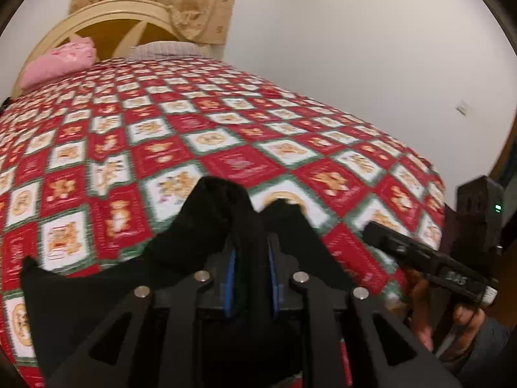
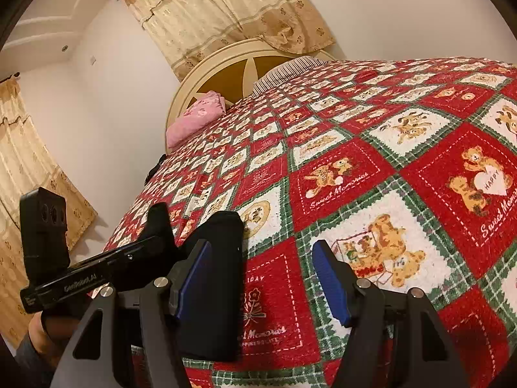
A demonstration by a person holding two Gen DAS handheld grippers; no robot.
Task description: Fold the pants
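The black pants hung over the bed's near edge, clenched in the left gripper. The right gripper stood released beside them. Only the right view showed the quilt reaching bare toward the headboard

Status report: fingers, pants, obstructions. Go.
Left gripper shut on black pants. Right gripper open, nothing between its fingers. Pants bunched at near edge of bed quilt. Nothing in the way.
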